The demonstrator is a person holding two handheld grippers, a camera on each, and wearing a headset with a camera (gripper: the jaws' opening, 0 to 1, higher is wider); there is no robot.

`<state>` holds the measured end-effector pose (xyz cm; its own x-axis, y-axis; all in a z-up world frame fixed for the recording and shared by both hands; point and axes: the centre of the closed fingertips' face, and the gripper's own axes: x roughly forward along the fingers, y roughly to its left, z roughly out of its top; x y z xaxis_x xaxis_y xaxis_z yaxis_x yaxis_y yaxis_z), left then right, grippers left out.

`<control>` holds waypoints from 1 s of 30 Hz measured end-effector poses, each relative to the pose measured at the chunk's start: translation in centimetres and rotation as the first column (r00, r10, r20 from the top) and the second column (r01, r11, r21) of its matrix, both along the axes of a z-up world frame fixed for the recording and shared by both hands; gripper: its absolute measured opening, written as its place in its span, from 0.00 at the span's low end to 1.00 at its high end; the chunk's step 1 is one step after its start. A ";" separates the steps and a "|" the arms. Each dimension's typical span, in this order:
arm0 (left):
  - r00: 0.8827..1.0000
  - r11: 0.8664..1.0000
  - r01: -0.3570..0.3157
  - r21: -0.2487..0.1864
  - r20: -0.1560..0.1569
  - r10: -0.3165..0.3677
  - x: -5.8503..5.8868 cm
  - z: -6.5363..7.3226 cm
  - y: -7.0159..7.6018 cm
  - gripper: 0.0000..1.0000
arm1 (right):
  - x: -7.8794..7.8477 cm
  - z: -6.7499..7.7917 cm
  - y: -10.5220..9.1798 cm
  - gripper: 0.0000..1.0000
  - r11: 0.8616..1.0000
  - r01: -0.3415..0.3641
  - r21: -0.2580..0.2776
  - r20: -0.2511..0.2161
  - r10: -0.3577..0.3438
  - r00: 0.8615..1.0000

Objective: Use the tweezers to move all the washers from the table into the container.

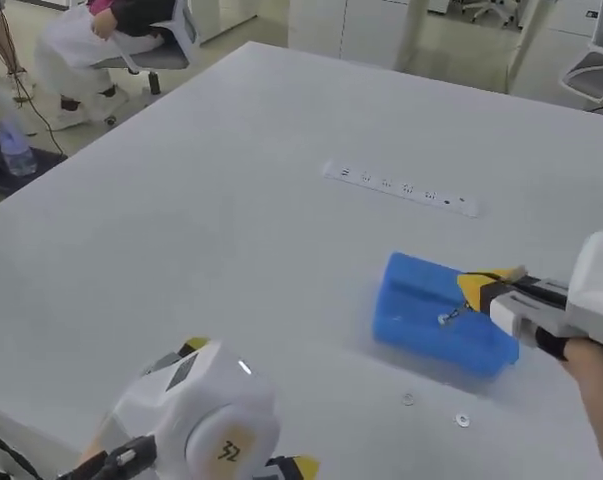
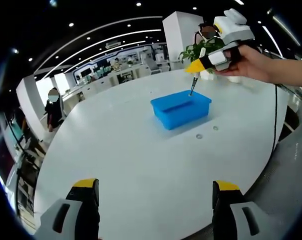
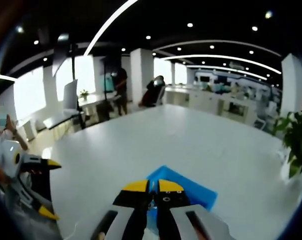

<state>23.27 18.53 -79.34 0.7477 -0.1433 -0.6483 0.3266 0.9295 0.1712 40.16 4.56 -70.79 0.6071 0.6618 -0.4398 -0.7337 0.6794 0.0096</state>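
A blue container (image 1: 421, 300) sits on the white table, right of centre. My right gripper (image 1: 473, 284) is shut on thin tweezers (image 1: 451, 315), whose tip hangs just inside the container; I cannot tell whether a washer is in the tip. In the left gripper view the tweezers (image 2: 192, 86) point down into the container (image 2: 181, 111) from the right gripper (image 2: 197, 65). Two small washers (image 1: 409, 399) (image 1: 464, 419) lie on the table in front of the container. My left gripper (image 2: 153, 200) stands open and holds nothing, low at the near edge (image 1: 243, 405).
A white power strip (image 1: 401, 187) lies behind the container. A person sits on a chair (image 1: 111, 40) beyond the table's far left corner, with a water bottle (image 1: 16, 150) on the floor. A potted plant (image 2: 191, 50) stands past the container.
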 end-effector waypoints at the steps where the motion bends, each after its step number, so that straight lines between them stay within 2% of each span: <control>1: 1.000 1.000 0.001 0.001 -0.002 -0.001 0.0 -0.1 0.0 0.96 | 0.2 -0.2 0.1 0.02 1.000 -0.002 -0.005 -0.001 0.002 1.000; 7: 1.000 1.000 -0.003 0.001 -0.006 0.003 -0.1 -0.1 0.1 0.96 | 1.6 -2.2 0.1 0.02 0.998 0.012 -0.056 0.002 -0.012 1.000; 11: 1.000 1.000 -0.004 0.006 -0.010 0.004 -0.1 -0.2 0.2 0.95 | 2.5 -4.4 0.0 0.02 0.997 0.027 -0.072 -0.034 -0.030 0.999; 17: 1.000 1.000 -0.002 0.006 -0.013 0.002 -0.1 -0.2 0.1 0.95 | 2.8 -6.4 0.0 0.02 0.995 0.033 -0.099 -0.066 -0.039 0.997; 20: 1.000 1.000 0.000 0.007 -0.016 0.000 -0.2 -0.3 0.1 0.95 | 2.9 -6.9 0.4 0.02 0.995 0.034 -0.095 -0.070 -0.040 0.997; 24: 1.000 1.000 -0.004 0.004 -0.014 0.004 -0.2 -0.2 0.2 0.95 | 2.9 -8.3 0.6 0.02 0.992 0.023 -0.124 -0.084 -0.034 0.996; 30: 1.000 1.000 -0.001 0.006 -0.020 0.001 -0.2 -0.3 0.2 0.95 | 3.0 -9.0 0.7 0.02 0.990 0.015 -0.140 -0.093 -0.028 0.995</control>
